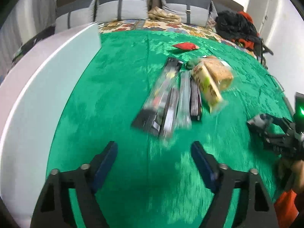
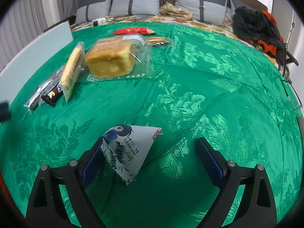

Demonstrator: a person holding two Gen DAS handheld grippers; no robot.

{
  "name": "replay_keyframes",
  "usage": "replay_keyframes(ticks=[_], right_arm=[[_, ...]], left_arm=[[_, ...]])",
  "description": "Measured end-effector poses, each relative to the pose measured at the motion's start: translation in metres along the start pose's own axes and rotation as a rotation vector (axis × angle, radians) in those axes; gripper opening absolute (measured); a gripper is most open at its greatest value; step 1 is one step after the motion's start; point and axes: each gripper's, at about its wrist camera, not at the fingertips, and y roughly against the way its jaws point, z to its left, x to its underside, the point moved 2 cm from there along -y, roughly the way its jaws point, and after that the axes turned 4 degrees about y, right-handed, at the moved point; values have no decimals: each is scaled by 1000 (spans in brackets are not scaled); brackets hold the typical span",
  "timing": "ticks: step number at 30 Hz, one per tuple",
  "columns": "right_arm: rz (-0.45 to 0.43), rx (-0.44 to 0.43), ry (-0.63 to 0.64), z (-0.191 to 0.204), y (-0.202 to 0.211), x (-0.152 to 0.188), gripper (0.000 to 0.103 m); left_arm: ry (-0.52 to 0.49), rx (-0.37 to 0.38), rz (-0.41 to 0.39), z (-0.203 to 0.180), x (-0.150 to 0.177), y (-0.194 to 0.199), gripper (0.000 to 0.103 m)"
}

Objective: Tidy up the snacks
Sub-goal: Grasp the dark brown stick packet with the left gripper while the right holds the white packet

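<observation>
Several dark snack bars (image 1: pixel 165 102) lie side by side on the green cloth (image 1: pixel 114 95), with a yellow cracker pack (image 1: pixel 207 85) and a bagged bread loaf (image 1: pixel 218 72) to their right. My left gripper (image 1: pixel 154 144) hovers open just short of the bars, nothing between its fingers. In the right wrist view a white packet with a blueberry print (image 2: pixel 129 148) lies between the fingers of my right gripper (image 2: pixel 151 140). It leans on the left pad while the right pad stands well clear, so that gripper is open. The loaf (image 2: pixel 112 60), crackers (image 2: pixel 72 72) and bars (image 2: pixel 49 93) sit far left.
A red packet (image 2: pixel 133 31) and a small bun packet (image 2: pixel 157 40) lie behind the loaf. A white board (image 1: pixel 38 87) borders the cloth's left side. Grey pillows (image 2: pixel 133 5) line the back, and a black and red clothes pile (image 2: pixel 256 28) sits at the right.
</observation>
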Motion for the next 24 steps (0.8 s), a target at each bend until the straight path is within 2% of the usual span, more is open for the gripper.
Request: replay_keyframes(ticks=[3,4,5,6,10,15,16,18,19,20,21,24], right_arm=[[0,0,0,0,0,0,96],[0,0,0,0,0,0,96],[0,0,0,0,0,0,96],[0,0,0,0,0,0,96],[0,1,-1,-1,-1,0,96],[-1,0,-3,-1,-1,0,96],[-2,-1,-3,-1,0,0,96],[-2,-1,-4,-1,-1,0,96],[-2,-1,-4,-1,-1,0,96],[-2,0,-3,-1,-1,0,96],[-2,-1,-4,-1,0,0,96],[-3,-6,-6,-2,-1,-1,96]], left_arm=[[-68,-2,39,-14,-17,-24,53],[-93,-3,55,-18,-19,-32,44],[-121,-10,83,-22,-19,-42,26],[-132,-19,104,-23,-19,-49,17],[-69,25,97,-14,-8,-41,16],[-68,81,161,-1,41,-8,17],[-70,81,175,0,49,-2,20],[-75,75,190,2,58,2,41],[-84,68,176,1,58,4,59],[-95,46,149,0,56,5,65],[-106,12,124,-2,54,4,65],[-122,-16,145,-7,49,-13,61]])
